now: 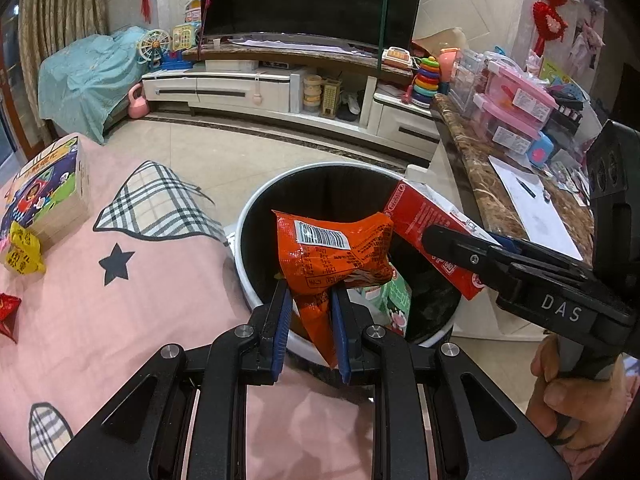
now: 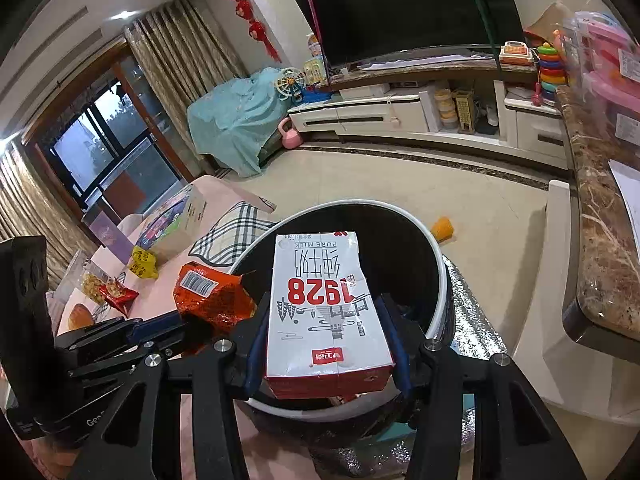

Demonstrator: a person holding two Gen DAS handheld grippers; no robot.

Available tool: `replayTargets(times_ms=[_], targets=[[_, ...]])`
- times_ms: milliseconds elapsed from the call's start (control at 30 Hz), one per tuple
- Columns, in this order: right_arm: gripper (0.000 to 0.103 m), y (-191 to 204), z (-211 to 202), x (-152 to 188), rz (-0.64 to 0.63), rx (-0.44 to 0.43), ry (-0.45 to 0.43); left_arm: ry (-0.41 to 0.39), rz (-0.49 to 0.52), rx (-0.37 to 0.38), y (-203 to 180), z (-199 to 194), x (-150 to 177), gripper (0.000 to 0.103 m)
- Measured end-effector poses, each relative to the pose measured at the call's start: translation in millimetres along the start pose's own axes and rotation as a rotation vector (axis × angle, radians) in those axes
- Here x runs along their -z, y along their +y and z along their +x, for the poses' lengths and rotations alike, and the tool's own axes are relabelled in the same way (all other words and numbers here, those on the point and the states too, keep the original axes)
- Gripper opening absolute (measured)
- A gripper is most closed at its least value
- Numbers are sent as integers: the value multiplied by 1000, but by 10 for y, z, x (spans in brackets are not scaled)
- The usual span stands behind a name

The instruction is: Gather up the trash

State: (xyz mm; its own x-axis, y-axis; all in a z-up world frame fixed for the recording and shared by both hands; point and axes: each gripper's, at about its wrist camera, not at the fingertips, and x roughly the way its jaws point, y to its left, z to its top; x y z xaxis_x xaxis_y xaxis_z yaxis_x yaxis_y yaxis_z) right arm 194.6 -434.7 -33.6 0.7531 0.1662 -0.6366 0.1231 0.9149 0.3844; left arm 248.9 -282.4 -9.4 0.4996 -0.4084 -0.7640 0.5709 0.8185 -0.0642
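My left gripper (image 1: 310, 290) is shut on an orange snack bag (image 1: 336, 248) and holds it over the open black bin with a white rim (image 1: 256, 204). My right gripper (image 2: 324, 300) is shut on a red-and-white milk carton (image 2: 324, 304), also held over the bin (image 2: 440, 276). The carton (image 1: 424, 216) and right gripper show at the right of the left wrist view. The orange bag (image 2: 212, 296) and left gripper show at the left of the right wrist view. A green-and-white wrapper (image 1: 394, 300) lies inside the bin.
A pink tablecloth (image 1: 140, 300) holds a yellow wrapper (image 1: 24, 250), a red wrapper (image 1: 8, 312) and a picture box (image 1: 48, 188). More snack packets (image 2: 112, 288) lie on it. A marble counter (image 1: 480, 160) stands right of the bin. An orange object (image 2: 442, 230) lies on the floor.
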Motion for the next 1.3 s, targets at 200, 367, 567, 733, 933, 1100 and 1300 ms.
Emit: replayTargets(times_ms=[200,367,567,733,933,1100,1300], targets=[[51,-28,57,-35,7,4,9,16,3,-6,-23,67,-15,18],[51,-35,74,-57,5,8,13,25,0,-9,-15,110,-32,18],[51,-76,113,-85,4,20,22,36,-7,-16,4,180,-53,18],[51,-105,150,-87,8,23,32,43,-14,-19,9,216,-47,18],[52,-114,179,-103,14,28,39,41,-25,-13,13,199,-63,24],[54,-132,140,-113,35,21,26,14,-52,-24,71,104,-33,61],[72,-81,72,-57,46,14,10,-8,-89,-16,192,-50,110,61]])
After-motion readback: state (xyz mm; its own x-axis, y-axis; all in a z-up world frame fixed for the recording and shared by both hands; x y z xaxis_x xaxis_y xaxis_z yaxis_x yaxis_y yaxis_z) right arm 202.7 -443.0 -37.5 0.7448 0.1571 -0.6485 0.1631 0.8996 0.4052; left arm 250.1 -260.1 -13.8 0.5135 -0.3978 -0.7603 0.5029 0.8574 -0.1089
